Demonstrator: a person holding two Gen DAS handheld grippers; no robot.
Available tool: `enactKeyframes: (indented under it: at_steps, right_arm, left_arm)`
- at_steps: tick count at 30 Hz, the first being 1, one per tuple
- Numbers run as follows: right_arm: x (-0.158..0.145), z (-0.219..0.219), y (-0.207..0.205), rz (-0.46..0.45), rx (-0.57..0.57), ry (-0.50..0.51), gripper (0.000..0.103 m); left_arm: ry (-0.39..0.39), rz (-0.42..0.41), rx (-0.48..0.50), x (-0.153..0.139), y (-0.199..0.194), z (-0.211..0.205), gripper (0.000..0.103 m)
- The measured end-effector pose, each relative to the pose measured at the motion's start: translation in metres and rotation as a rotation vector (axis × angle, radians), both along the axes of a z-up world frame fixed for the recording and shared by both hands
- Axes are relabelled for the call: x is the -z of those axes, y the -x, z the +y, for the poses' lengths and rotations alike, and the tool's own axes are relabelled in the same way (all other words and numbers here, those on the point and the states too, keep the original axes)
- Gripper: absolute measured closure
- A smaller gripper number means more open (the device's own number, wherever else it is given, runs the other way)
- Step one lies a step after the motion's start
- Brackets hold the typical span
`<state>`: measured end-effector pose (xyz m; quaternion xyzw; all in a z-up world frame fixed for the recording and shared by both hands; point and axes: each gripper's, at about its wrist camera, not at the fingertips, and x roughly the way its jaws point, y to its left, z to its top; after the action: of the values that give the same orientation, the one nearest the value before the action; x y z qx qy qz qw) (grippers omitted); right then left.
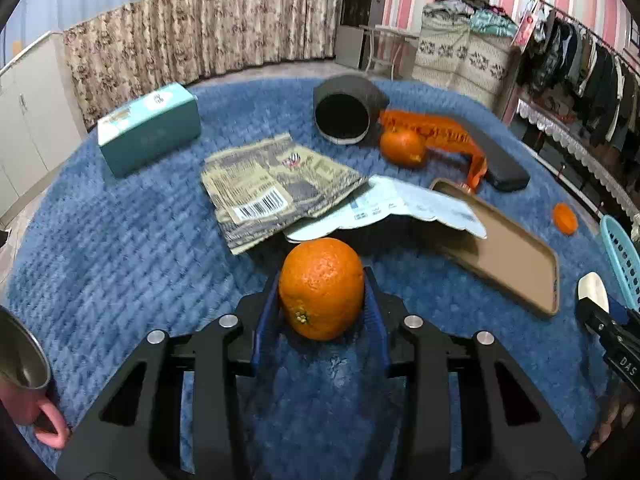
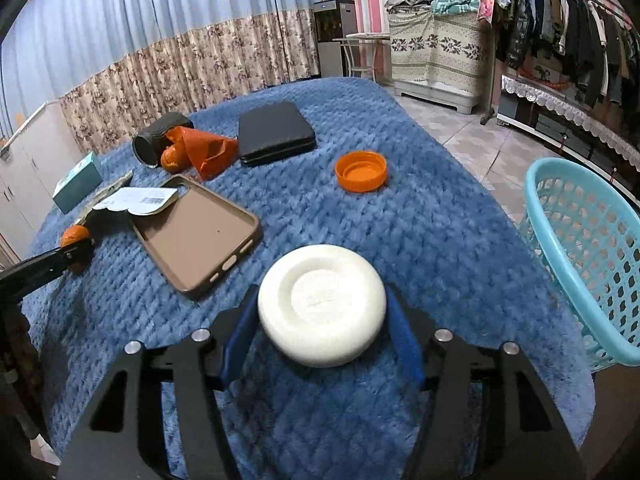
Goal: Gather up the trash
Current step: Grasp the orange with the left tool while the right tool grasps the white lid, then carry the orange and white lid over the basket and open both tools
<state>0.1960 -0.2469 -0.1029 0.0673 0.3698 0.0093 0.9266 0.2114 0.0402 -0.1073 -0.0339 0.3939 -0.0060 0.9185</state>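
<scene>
Blue pads of the left tool clamp an orange; the right tool grips a white puck.

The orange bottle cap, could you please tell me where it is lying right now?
In the right wrist view the orange bottle cap lies open side up on the blue blanket, right of the black case.

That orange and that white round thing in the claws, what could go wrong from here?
The orange is round and held only at its sides by the left gripper, so it might roll out. The white disc in the right gripper looks smooth and could slip before reaching the blue basket beside the table. Neither looks like obvious trash, unlike the wrapper.
</scene>
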Motion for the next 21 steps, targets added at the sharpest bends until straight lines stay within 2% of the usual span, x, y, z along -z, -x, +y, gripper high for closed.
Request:
enactKeyframes:
  at_steps: [6,9,13,18,21]
  right_arm:
    - [-0.017,-0.012,0.012,-0.086,0.040,-0.039,0.042]
    - [-0.034,-0.021,0.020,-0.147,0.058,-0.028,0.042]
    - [-0.055,-0.042,0.030,-0.209,0.089,-0.018,0.042]
    - [-0.077,-0.081,0.045,-0.261,0.152,0.012,0.042]
    - [-0.086,-0.113,0.056,-0.274,0.196,0.034,0.042]
  left_arm:
    - [-0.009,-0.056,0.015,-0.022,0.019,-0.008,0.065]
    - [-0.034,-0.096,0.027,-0.036,0.026,-0.016,0.065]
    - [-0.019,-0.149,0.043,-0.060,0.024,-0.027,0.065]
    - [-0.014,-0.218,0.122,-0.085,0.019,-0.063,0.065]
    - [-0.013,-0.258,0.194,-0.099,0.016,-0.099,0.065]
